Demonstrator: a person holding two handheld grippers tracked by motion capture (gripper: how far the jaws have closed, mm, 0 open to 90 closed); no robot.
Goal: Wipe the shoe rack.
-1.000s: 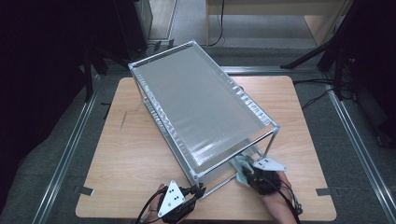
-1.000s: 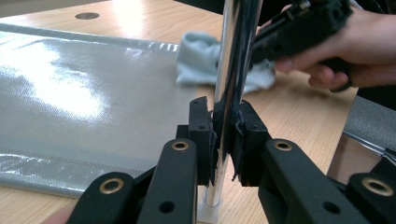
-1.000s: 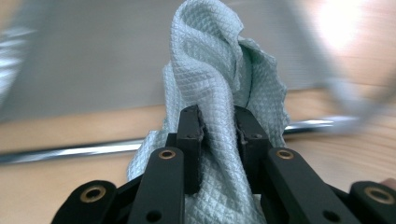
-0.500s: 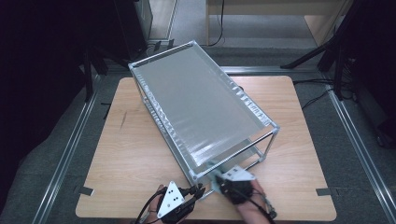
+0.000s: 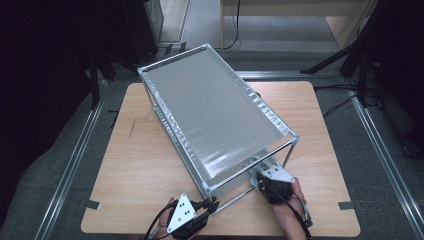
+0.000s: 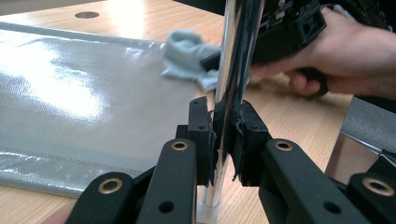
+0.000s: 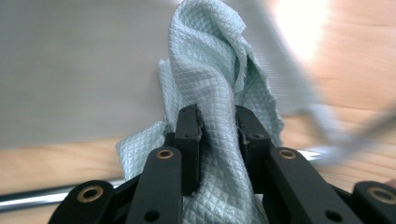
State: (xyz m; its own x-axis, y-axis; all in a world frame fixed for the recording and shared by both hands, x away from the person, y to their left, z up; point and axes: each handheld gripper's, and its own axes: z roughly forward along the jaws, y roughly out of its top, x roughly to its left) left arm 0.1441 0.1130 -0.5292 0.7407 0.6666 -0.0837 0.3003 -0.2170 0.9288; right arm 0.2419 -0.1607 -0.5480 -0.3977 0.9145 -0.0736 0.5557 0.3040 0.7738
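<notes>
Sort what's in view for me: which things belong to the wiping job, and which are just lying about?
In the job:
- left gripper, shut on the chrome post
- right gripper, shut on the pale green cloth
- rack's grey lower shelf, beside the cloth

Just lying about:
- wooden table
- cables on the floor
- dark stands behind the table

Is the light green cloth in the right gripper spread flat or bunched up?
Bunched up. The cloth rises in crumpled folds between the pads of the right gripper, which is shut on it.
</notes>
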